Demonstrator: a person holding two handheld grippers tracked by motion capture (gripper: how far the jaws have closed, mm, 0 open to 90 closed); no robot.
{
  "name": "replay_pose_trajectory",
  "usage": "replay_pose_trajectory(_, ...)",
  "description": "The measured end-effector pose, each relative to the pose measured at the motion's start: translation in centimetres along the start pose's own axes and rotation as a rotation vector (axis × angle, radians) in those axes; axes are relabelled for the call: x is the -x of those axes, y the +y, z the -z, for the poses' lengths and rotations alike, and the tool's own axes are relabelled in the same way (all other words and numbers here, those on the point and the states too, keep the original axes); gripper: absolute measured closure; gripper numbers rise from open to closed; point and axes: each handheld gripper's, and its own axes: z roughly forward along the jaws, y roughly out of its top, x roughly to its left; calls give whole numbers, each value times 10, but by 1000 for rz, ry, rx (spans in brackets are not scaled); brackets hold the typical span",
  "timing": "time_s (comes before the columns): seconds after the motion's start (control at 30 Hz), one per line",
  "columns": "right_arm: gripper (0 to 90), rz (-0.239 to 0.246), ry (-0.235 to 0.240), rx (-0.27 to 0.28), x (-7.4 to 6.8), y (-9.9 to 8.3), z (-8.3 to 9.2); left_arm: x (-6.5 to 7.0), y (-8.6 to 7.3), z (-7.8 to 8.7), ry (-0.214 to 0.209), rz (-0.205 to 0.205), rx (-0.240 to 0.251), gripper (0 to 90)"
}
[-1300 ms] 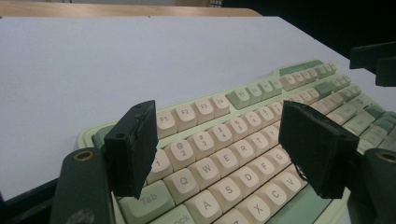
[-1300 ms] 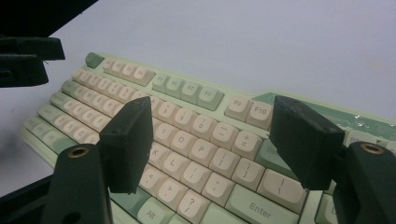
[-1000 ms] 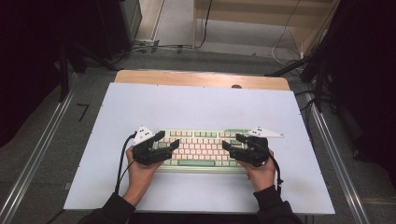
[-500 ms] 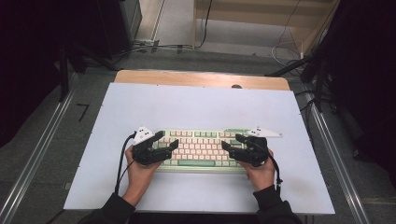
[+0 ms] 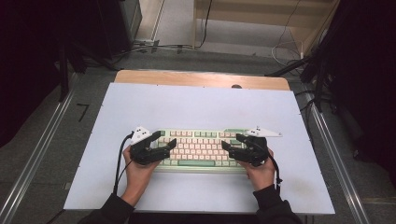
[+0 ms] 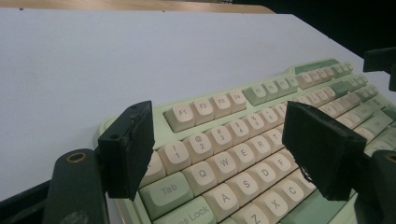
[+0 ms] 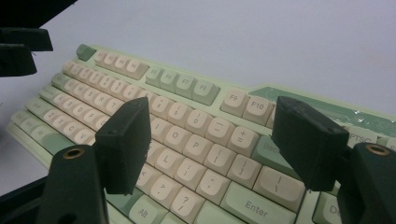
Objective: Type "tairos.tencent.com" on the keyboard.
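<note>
A pale green and cream keyboard [image 5: 200, 147] lies on the white table top near the front edge. My left gripper [image 5: 164, 141] hovers over its left end, jaws open above the Q, W, E keys [image 6: 224, 161]. My right gripper [image 5: 230, 142] hovers over the right end, jaws open above the O, P and Enter keys [image 7: 205, 140]. Nothing is between either pair of jaws. In the left gripper view the keyboard [image 6: 261, 140] runs off to the right; in the right gripper view the keyboard [image 7: 154, 107] runs off to the left.
The white table top [image 5: 196, 107] stretches bare behind the keyboard to a wooden strip [image 5: 201, 79] at the far edge. Metal rails [image 5: 37, 154] flank the table on both sides. Cables [image 5: 159, 46] lie on the floor beyond.
Both grippers stay over the ends of the keyboard; the left one has shifted very slightly. The keyboard has not moved.
</note>
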Motion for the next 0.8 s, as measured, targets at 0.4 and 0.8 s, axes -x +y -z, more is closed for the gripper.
replay_pose_trajectory(0.4, 248, 6, -28, 12, 3, 2, 4, -14, 3, 10, 24, 38, 28, 261)
replay_pose_trajectory(0.8, 242, -2, -64, 29, 13, 1, 17, -20, 4, 15, 41, 45, 35, 261)
